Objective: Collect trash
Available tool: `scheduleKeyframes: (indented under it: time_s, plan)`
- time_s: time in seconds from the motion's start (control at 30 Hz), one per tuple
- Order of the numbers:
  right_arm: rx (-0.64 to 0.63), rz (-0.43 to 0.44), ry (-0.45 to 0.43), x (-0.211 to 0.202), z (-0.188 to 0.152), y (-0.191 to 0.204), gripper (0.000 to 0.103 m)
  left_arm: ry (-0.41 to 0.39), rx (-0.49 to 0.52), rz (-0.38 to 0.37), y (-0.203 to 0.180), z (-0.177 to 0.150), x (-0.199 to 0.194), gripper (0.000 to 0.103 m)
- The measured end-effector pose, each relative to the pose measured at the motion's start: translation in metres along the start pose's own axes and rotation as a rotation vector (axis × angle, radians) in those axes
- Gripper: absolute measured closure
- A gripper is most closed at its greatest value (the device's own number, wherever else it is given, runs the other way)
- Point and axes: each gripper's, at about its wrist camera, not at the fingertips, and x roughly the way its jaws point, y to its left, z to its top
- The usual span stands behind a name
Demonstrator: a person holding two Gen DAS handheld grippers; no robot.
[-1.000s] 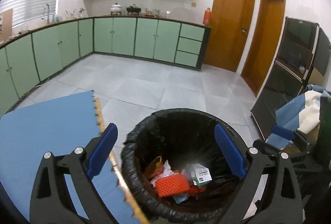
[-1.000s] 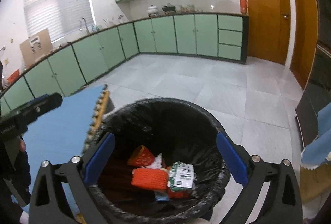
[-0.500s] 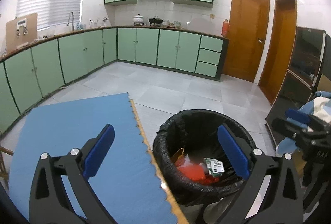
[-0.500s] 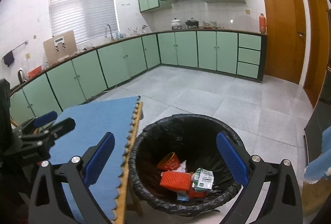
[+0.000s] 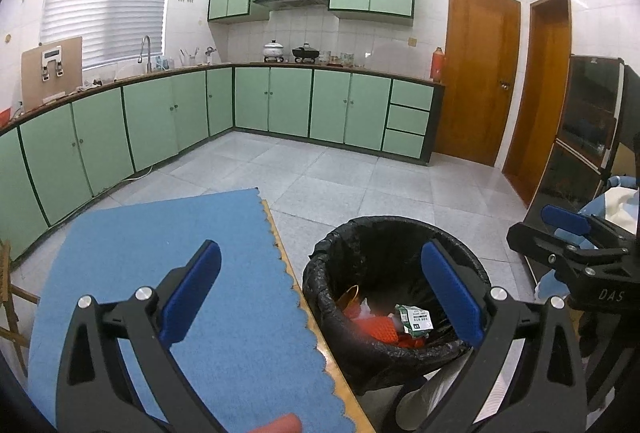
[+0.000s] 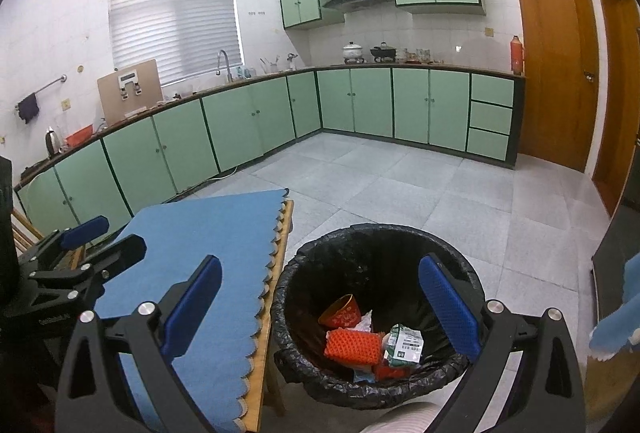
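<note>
A bin lined with a black bag (image 5: 400, 233) (image 6: 380, 233) stands on the floor beside the table. Inside lie an orange mesh piece (image 6: 352, 347), a red paper cup (image 6: 342, 315), a green-and-white packet (image 6: 406, 345) (image 5: 414, 319) and white crumpled paper. My left gripper (image 5: 320, 293) is open and empty, above the table edge and the bin. My right gripper (image 6: 320, 297) is open and empty, above the bin. Each gripper shows in the other's view, the right one (image 5: 576, 245) and the left one (image 6: 80, 253).
A blue scalloped mat (image 5: 160, 273) (image 6: 208, 253) covers the wooden table left of the bin. A red object (image 5: 280, 425) pokes in at the left view's bottom edge. Green cabinets (image 5: 280, 101) line the far walls. A dark cabinet (image 5: 580, 137) and blue-white cloth (image 5: 616, 197) are at the right.
Both grippers have risen and pulled back from the bin, which now looks smaller and farther. More of the blue mat shows. Both stay open and empty.
</note>
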Motion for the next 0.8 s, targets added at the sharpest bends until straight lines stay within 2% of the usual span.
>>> scheduleKeyframes:
  time_s: [0.8]
  plan:
    - [-0.024, 0.007, -0.010, -0.004, 0.000, 0.005, 0.006, -0.021, -0.008, 0.016, 0.003, -0.002, -0.012, 0.006]
